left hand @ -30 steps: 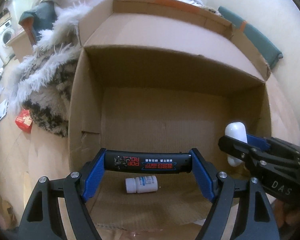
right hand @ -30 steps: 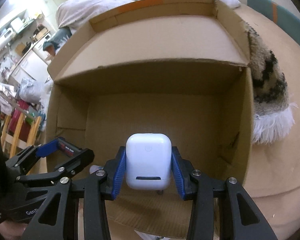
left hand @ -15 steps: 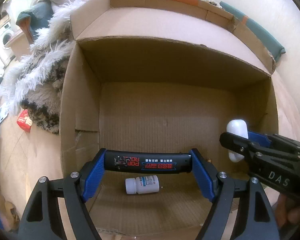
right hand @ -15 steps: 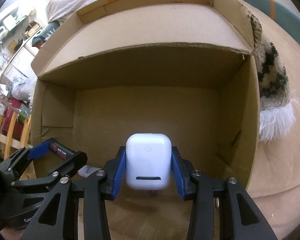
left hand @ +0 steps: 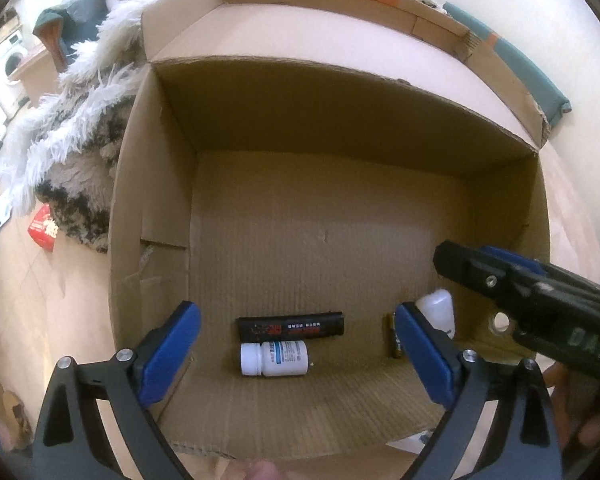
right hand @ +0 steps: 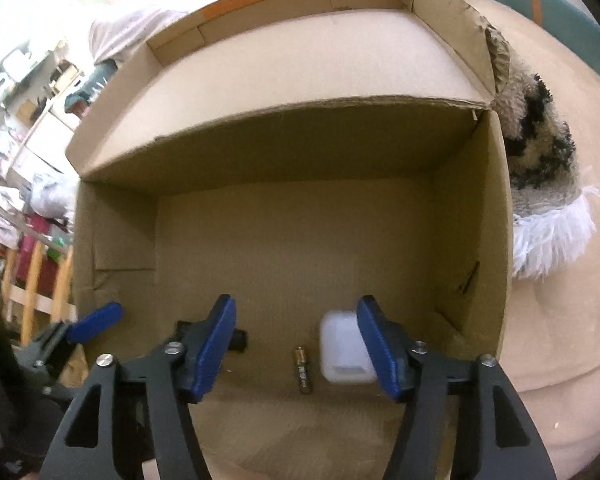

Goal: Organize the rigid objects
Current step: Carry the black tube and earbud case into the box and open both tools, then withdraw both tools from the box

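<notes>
An open cardboard box [left hand: 152,208] [right hand: 472,240] lies below both grippers. On its floor lie a black bar-shaped object with red print [left hand: 291,326], a white pill bottle [left hand: 274,359] on its side, a small battery [left hand: 396,340] [right hand: 303,374] and a white earbud case [left hand: 438,312] [right hand: 342,354]. My left gripper [left hand: 296,354] is open and empty above the black object and bottle. My right gripper [right hand: 296,346] is open and empty above the battery, with the case by its right finger. The black object's end [right hand: 240,340] shows behind the right gripper's left finger.
A furry black-and-white rug [left hand: 72,132] [right hand: 540,152] lies beside the box. A red packet [left hand: 42,228] sits on the floor at left. A teal cushion [left hand: 528,72] lies beyond the box. Shelves and clutter [right hand: 28,120] stand at far left.
Both grippers opened. The black object dropped from the left gripper to the box floor above the bottle. The white case dropped from the right gripper to the floor next to the battery.
</notes>
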A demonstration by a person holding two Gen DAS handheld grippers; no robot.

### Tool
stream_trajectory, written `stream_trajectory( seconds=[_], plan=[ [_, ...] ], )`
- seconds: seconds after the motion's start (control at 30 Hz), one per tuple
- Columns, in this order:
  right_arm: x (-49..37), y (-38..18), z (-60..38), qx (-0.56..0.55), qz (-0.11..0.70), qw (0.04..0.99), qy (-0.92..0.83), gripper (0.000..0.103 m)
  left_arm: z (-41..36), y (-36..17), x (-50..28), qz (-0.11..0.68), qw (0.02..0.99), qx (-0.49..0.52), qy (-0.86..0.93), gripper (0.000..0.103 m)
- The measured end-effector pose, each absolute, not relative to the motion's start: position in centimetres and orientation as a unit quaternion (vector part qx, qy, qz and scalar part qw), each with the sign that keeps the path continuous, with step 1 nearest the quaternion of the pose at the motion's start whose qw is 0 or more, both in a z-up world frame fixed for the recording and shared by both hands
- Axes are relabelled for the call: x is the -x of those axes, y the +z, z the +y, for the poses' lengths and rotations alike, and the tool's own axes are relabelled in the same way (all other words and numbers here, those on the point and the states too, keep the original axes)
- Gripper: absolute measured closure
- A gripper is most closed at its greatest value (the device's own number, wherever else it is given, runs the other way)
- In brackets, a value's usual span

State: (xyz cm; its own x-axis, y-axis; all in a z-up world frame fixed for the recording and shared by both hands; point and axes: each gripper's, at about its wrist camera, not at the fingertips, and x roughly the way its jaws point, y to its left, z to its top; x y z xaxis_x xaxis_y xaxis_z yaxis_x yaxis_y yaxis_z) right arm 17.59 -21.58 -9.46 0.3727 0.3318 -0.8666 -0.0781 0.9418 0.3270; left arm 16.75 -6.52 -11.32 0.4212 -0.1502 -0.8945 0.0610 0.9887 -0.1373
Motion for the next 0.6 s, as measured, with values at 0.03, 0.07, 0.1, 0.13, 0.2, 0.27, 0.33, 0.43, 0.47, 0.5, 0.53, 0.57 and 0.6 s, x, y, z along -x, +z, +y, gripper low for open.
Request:
stream_trajectory(
  seconds=[0.03, 0.07, 0.1, 0.13, 0.2, 0.27, 0.33, 0.43, 0.47, 0.5, 0.53, 0.57, 0.6],
  plan=[
    [-17.5, -9.3, -21.6, -0.121, 0.543, 0.821, 0.127, 0.029, -6.5, -11.3, -16.7, 0.533, 0.843, 0.041, -0.062, 0.006],
    [-17.6, -9.0, -21.7, -0.125, 0.539, 0.823, 0.13, 0.028, -6.5, -11.2, -16.7, 0.531, 0.844, 0.041, -0.062, 0.006],
    [-17.5, -8.8, -21.8, -0.128, 0.535, 0.825, 0.131, 0.028, -6.5, -11.2, -16.8, 0.53, 0.845, 0.041, -0.062, 0.005],
    [-17.5, -8.6, -21.9, -0.133, 0.532, 0.826, 0.133, 0.026, -6.5, -11.1, -16.7, 0.527, 0.846, 0.044, -0.064, 0.005],
    [-17.4, -8.5, -22.0, -0.143, 0.528, 0.826, 0.139, 0.016, -5.4, -10.4, -16.5, 0.522, 0.849, 0.047, -0.066, 0.005],
    [-17.4, -8.3, -22.1, -0.147, 0.525, 0.826, 0.14, 0.001, -5.2, -10.1, -16.3, 0.516, 0.853, 0.045, -0.065, 0.004],
    [-17.4, -8.3, -22.0, -0.143, 0.524, 0.828, 0.139, 0.0, -5.3, -9.6, -16.1, 0.512, 0.856, 0.044, -0.063, 0.004],
    [-17.2, -8.2, -22.2, -0.142, 0.523, 0.829, 0.138, 0.0, -4.7, -9.4, -16.2, 0.51, 0.857, 0.049, -0.058, 0.004],
    [-17.1, -8.1, -22.2, -0.145, 0.523, 0.829, 0.138, 0.0, -4.5, -9.4, -16.3, 0.51, 0.857, 0.052, -0.056, 0.004],
    [-17.1, -8.1, -22.3, -0.146, 0.522, 0.829, 0.138, 0.0, -4.4, -9.2, -16.4, 0.511, 0.856, 0.054, -0.055, 0.004],
    [-17.1, -8.0, -22.3, -0.147, 0.521, 0.83, 0.138, 0.0, -4.6, -8.8, -16.1, 0.509, 0.857, 0.057, -0.054, 0.004],
    [-17.1, -7.8, -22.3, -0.148, 0.519, 0.831, 0.138, 0.0, -5.0, -8.1, -15.5, 0.507, 0.858, 0.059, -0.054, 0.004],
    [-17.1, -7.7, -22.3, -0.149, 0.517, 0.832, 0.138, 0.0, -4.8, -7.9, -15.4, 0.503, 0.861, 0.061, -0.053, 0.004]
  ],
)
